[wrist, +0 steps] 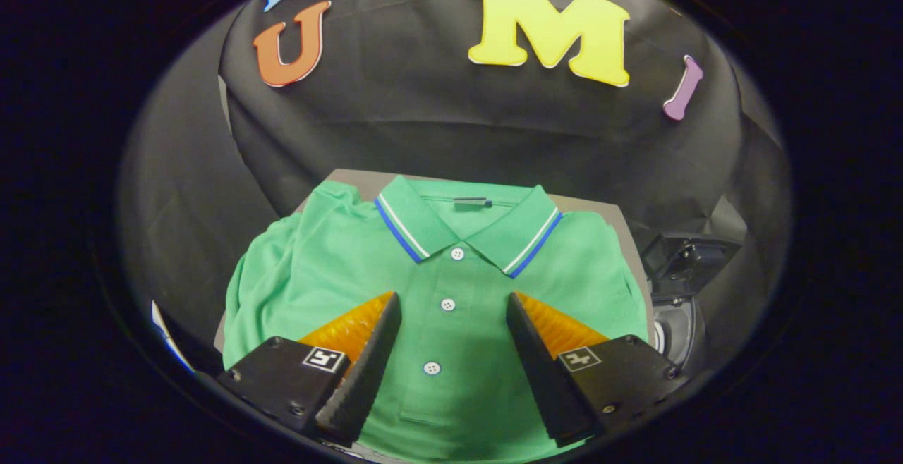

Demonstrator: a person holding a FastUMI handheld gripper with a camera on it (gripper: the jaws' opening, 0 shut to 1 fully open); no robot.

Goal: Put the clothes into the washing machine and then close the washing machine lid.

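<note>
Your gripper [453, 302] is spread wide, holding nothing, fingers either side of the button placket of the green polo shirt [451, 288]. Shirt lies flat on the grey table [353, 176], collar far side. A dark machine [677, 295] sits at the right.

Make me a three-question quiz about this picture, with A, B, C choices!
1. Where is the polo shirt?
A. spread flat under the tool
B. hanging on the wall
C. rolled in a ball

2. How many white buttons show on it?
A. one
B. three
C. six

3. How are the fingers of the tool?
A. pinching the collar
B. shut together
C. apart, above the shirt front

Answers: 1 A, it lies flat on the grey table; 2 B, three run down the placket; 3 C, the gap shows the buttons.
</note>
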